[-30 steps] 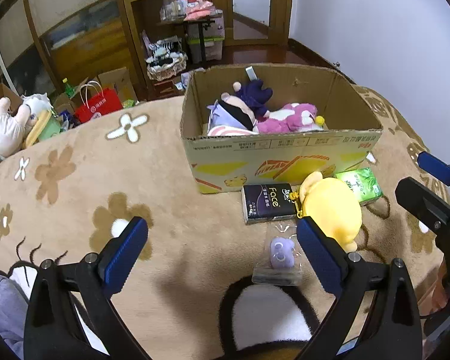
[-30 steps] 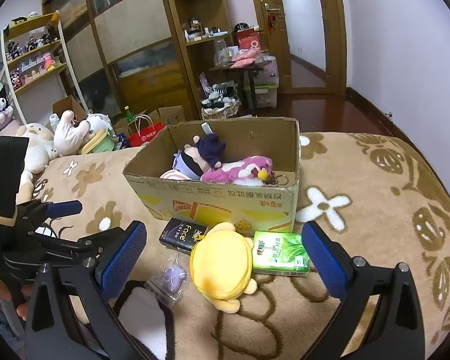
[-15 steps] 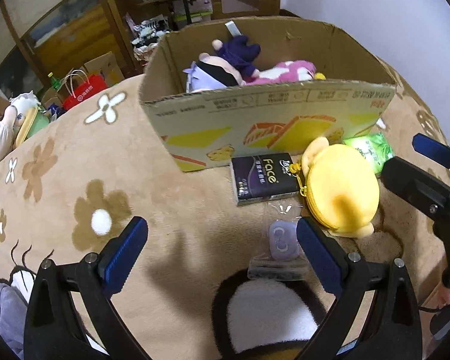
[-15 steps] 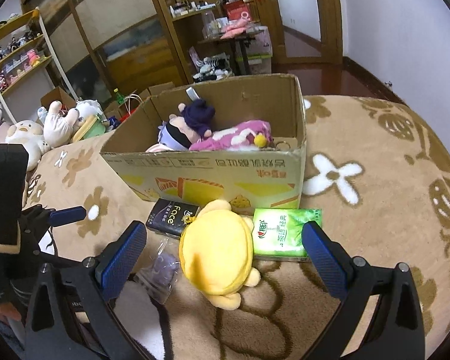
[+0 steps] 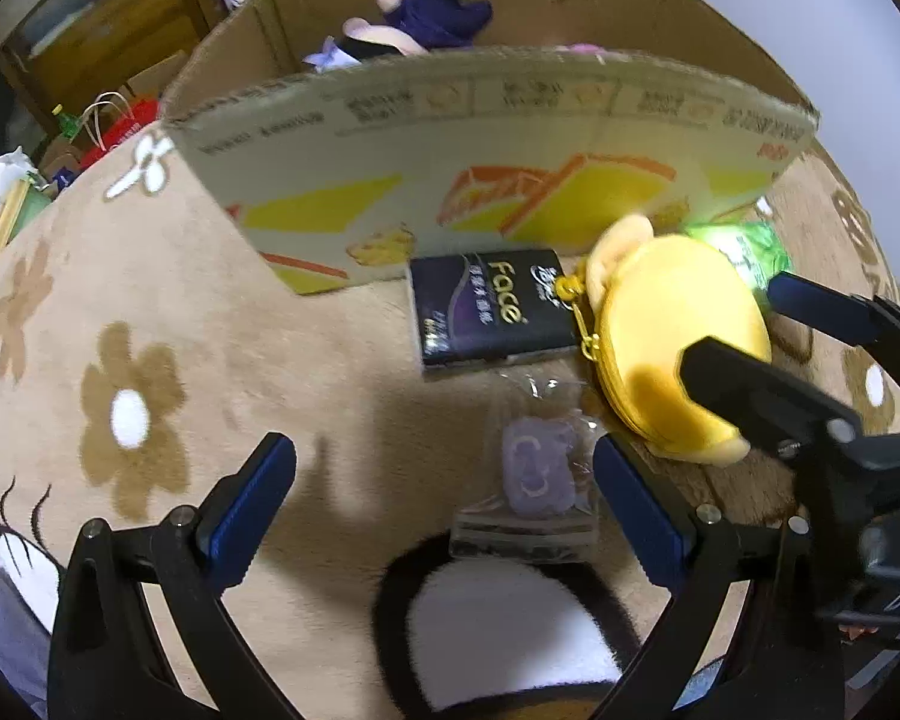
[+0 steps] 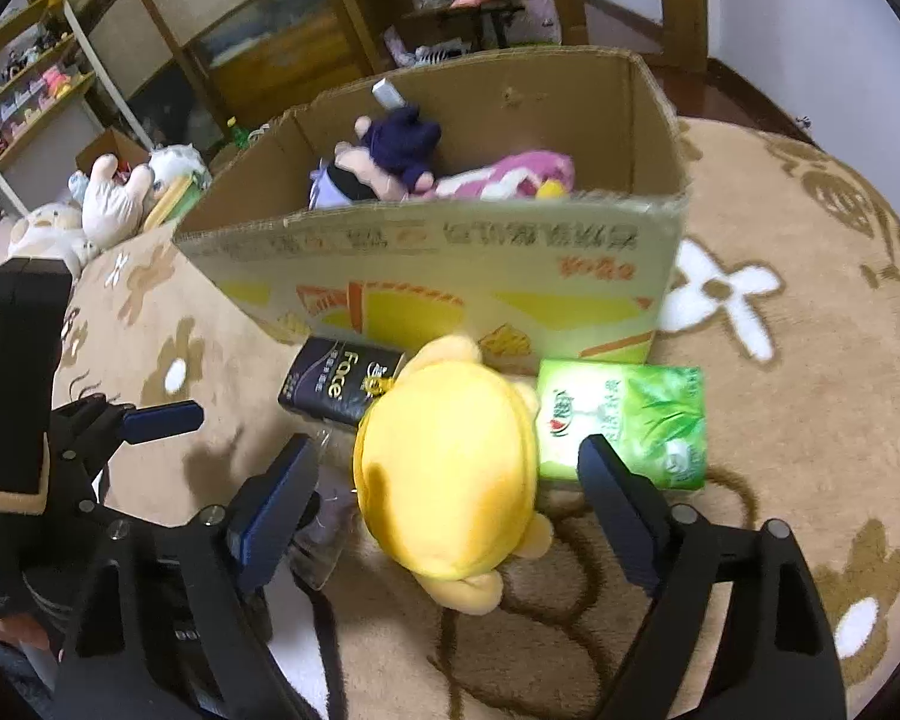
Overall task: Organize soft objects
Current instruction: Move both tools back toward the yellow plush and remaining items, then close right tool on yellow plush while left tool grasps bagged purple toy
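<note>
Straddling yellow plush [image 6: 447, 468], right gripper [image 6: 447, 480] jaws just narrowing, no contact; left gripper [image 5: 444, 480] wide, empty; box [image 6: 450, 276] at 12 o'clock.

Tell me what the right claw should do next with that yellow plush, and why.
Probably close it: the right claw has just been narrowing and straddles the yellow plush, but its pads aren't pressing it yet. Then it can go in the box.

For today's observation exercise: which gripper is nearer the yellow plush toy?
Right. The right gripper straddles the yellow plush toy, open jaws either side. The left gripper sits beside it, over the small purple item in a clear bag.
</note>
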`<state>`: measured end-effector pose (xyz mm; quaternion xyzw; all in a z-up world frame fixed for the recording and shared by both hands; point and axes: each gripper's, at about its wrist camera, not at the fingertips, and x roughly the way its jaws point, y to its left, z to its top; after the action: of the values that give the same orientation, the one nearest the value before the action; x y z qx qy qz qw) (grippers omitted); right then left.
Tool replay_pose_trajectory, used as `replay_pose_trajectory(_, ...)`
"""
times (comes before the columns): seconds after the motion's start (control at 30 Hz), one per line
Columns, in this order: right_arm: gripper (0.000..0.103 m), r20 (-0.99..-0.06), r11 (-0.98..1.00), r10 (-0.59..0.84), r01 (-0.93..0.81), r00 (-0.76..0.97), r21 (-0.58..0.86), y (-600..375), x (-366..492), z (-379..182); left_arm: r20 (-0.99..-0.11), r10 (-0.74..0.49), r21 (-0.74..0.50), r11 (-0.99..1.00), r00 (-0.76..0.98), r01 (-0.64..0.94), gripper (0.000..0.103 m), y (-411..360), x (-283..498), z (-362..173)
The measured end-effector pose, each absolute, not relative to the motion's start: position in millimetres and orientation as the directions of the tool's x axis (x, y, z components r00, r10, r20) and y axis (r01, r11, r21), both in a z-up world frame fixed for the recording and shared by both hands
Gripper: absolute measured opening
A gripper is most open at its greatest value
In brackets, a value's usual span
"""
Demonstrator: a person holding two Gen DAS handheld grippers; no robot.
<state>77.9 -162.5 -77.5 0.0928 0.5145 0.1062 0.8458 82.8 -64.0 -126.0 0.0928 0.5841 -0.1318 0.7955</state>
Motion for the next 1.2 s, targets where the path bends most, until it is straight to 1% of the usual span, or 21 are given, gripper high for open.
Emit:
replay_pose_trajectory(0.2, 0.091, -0.866, 0.962, 0.272, -0.101, 0.420, 0.253, -151.6, 82.6, -87.4, -0.963, -0.115, -0.025, 0.940, 0.244, 0.341, 0.098, -72.9, 81.9, -137.4)
replay_pose_trajectory(0.3, 0.089, -0.867, 0.960, 0.281, -0.102, 0.412, 0.262, -149.2, 84.4, -90.6, -0.971, -0.131, -0.059, 0.942, 0.202, 0.330, 0.098, -72.0, 84.8, -145.3)
replay_pose_trajectory(0.43, 0.089, -0.871, 0.958, 0.287, -0.106, 0.399, 0.267, -148.4, 86.9, -95.9, -0.976, -0.116, -0.053, 0.947, 0.185, 0.317, 0.098, -69.7, 88.5, -153.3)
replay_pose_trajectory(0.5, 0.089, -0.873, 0.958, 0.288, -0.106, 0.394, 0.268, -148.6, 87.4, -98.1, -0.976, -0.127, -0.067, 0.948, 0.175, 0.311, 0.098, -68.2, 89.6, -156.2)
replay_pose_trajectory(0.77, 0.089, -0.877, 0.960, 0.281, -0.108, 0.390, 0.260, -140.8, 91.8, -100.5, -0.972, -0.132, -0.063, 0.943, 0.194, 0.327, 0.097, -54.5, 89.7, -166.0)
replay_pose_trajectory(0.87, 0.089, -0.872, 0.956, 0.292, -0.101, 0.392, 0.275, -142.6, 89.8, -99.6, -0.970, -0.140, -0.069, 0.942, 0.199, 0.329, 0.092, -51.8, 87.8, -166.9)
replay_pose_trajectory(1.2, 0.088, -0.867, 0.952, 0.306, -0.094, 0.393, 0.293, -151.6, 87.8, -98.7, -0.971, -0.164, -0.104, 0.944, 0.172, 0.315, 0.091, -46.7, 84.5, -168.2)
